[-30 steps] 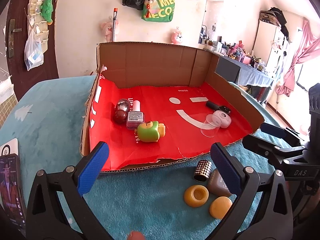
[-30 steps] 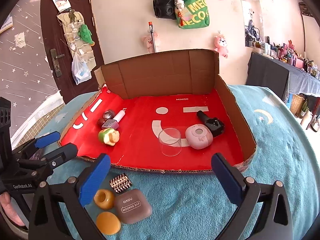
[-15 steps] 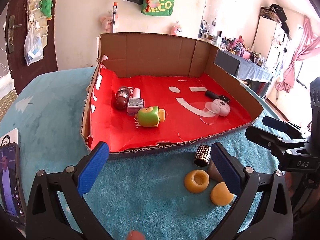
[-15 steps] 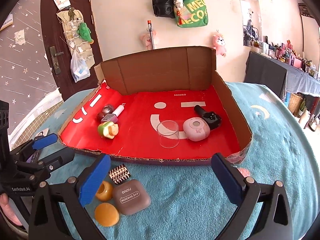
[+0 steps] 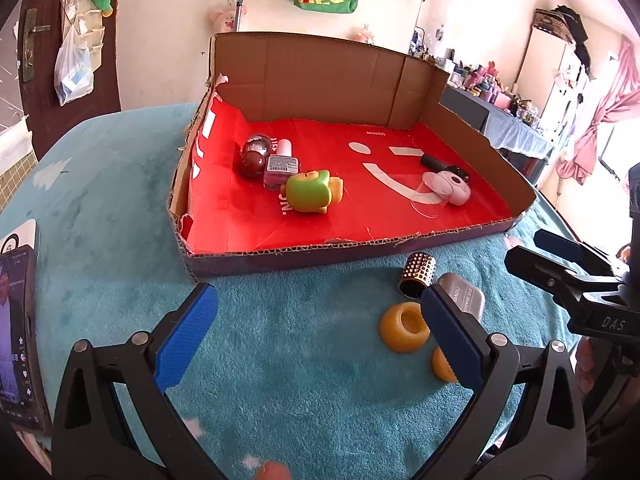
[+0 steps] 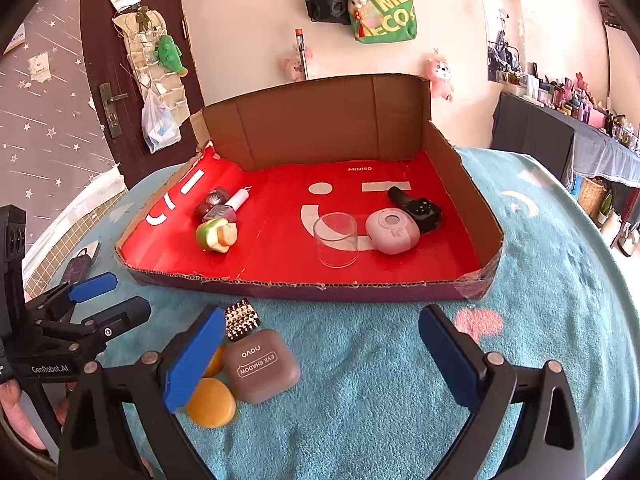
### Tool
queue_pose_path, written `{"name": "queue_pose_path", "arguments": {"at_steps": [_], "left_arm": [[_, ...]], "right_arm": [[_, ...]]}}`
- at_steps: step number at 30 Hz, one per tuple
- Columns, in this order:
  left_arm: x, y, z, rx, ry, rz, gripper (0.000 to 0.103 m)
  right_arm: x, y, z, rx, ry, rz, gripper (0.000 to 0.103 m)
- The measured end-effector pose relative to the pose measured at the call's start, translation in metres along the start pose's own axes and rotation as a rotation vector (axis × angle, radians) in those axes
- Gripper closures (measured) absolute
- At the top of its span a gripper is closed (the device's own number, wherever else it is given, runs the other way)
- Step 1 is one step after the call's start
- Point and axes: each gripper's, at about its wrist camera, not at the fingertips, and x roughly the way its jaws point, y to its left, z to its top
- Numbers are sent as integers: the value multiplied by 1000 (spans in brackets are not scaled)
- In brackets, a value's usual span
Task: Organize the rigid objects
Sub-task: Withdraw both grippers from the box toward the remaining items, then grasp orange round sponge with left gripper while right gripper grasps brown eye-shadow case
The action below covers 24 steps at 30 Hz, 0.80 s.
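Teal towel (image 6: 400, 380) over table | left gripper (image 5: 318, 336) spread wide, empty | cardboard tray (image 6: 320, 290) with red floor: nail polish (image 6: 226, 210), green toy (image 6: 214, 234), clear cup (image 6: 336, 240), pink case (image 6: 392, 230) | before tray: studded cylinder (image 6: 240, 318), eyeshadow case (image 6: 262, 364), two amber pieces (image 6: 210, 402) | right gripper (image 6: 320, 354), jaws wide but just been closing slightly, nothing between.

Lived-in bedroom: plush toys (image 6: 439, 76), hanging bags (image 6: 384, 12)

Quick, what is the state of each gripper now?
Left gripper: open, holding nothing.
Right gripper: open, its jaws just closing slightly, nothing between them.
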Motion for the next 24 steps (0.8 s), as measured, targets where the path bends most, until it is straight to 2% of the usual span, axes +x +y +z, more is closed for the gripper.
{"name": "queue_pose_path", "arguments": {"at_steps": [15, 24], "left_arm": [[7, -33, -24, 46, 81, -79, 0], [20, -59, -35, 83, 132, -131, 0]], "right_arm": [[9, -19, -26, 36, 82, -60, 6], [7, -31, -31, 65, 85, -72, 6]]}}
